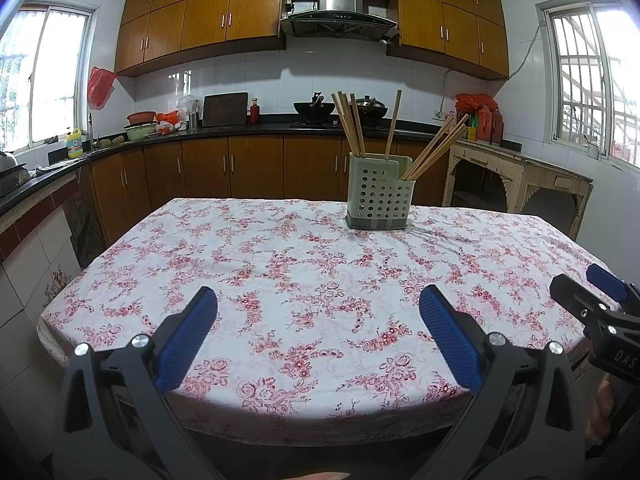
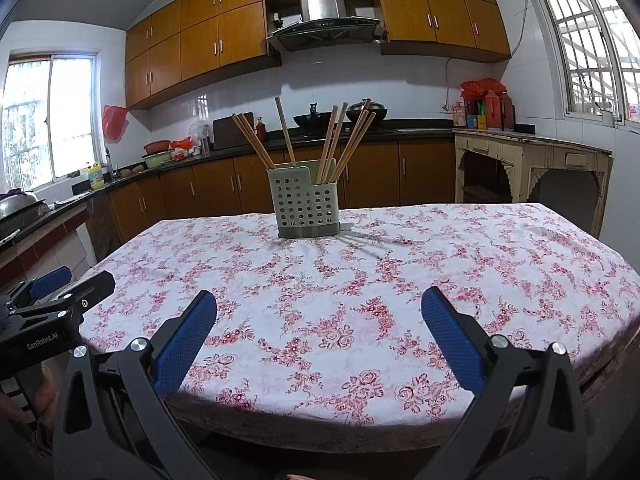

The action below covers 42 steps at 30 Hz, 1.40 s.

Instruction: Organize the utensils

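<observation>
A pale green perforated utensil holder (image 1: 379,196) (image 2: 306,205) stands upright near the far edge of the table (image 1: 280,280) (image 2: 440,264). Several wooden chopsticks (image 1: 352,124) (image 2: 336,140) lean out of its two compartments. My left gripper (image 1: 318,308) hovers open over the table's near edge, nothing between its blue pads. My right gripper (image 2: 319,312) is open too, also at the near edge and empty. Each gripper shows at the side of the other's view: the right one (image 1: 596,296) and the left one (image 2: 64,284).
A floral cloth covers the table. Behind it runs a dark kitchen counter (image 1: 224,132) with woks (image 1: 314,109), bowls and bottles. A worn cream side table (image 2: 532,160) stands at the right. A person's hand (image 1: 600,412) grips the right gripper's handle.
</observation>
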Available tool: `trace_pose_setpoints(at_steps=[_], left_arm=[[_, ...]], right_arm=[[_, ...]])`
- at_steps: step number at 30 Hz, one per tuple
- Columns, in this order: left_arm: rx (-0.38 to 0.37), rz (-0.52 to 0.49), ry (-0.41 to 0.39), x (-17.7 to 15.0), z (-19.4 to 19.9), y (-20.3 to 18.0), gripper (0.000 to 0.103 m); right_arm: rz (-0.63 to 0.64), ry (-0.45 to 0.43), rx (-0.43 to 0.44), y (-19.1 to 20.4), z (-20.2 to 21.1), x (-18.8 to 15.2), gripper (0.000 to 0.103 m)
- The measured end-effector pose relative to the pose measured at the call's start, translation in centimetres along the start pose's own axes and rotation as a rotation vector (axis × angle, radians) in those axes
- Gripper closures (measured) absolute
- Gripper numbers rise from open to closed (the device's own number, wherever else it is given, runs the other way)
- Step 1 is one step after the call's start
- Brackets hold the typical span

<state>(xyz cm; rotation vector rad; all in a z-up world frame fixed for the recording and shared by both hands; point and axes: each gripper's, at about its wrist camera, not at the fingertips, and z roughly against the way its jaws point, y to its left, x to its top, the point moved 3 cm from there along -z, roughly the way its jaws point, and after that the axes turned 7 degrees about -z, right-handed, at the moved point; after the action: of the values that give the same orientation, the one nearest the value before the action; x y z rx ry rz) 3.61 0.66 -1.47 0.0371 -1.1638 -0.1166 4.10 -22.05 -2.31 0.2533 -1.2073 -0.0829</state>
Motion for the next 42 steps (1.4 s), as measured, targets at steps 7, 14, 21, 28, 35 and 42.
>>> trace_pose_setpoints(at_steps=[7, 14, 21, 28, 35, 42], left_arm=[[0.0, 0.0, 0.001, 0.0, -0.01, 0.01, 0.004], [0.0, -0.001, 0.001, 0.01, 0.0, -0.03, 0.004], [0.0, 0.0, 0.001, 0.03, 0.01, -0.04, 0.004], [0.0, 0.0, 0.001, 0.06, 0.02, -0.05, 0.004], [0.002, 0.003, 0.005, -0.25, -0.02, -0.01, 0.004], [0.005, 0.003, 0.004, -0.38, 0.01, 0.02, 0.004]], right_arm=[[0.0, 0.0, 0.0, 0.04, 0.0, 0.03, 0.002], [0.0, 0.001, 0.0, 0.06, 0.0, 0.07, 0.002], [0.0, 0.002, 0.0, 0.06, -0.04, 0.0, 0.002], [0.0, 0.003, 0.0, 0.07, -0.02, 0.02, 0.002], [0.0, 0.003, -0.001, 0.07, 0.02, 0.02, 0.002], [0.0, 0.004, -0.001, 0.12, -0.01, 0.1, 0.002]])
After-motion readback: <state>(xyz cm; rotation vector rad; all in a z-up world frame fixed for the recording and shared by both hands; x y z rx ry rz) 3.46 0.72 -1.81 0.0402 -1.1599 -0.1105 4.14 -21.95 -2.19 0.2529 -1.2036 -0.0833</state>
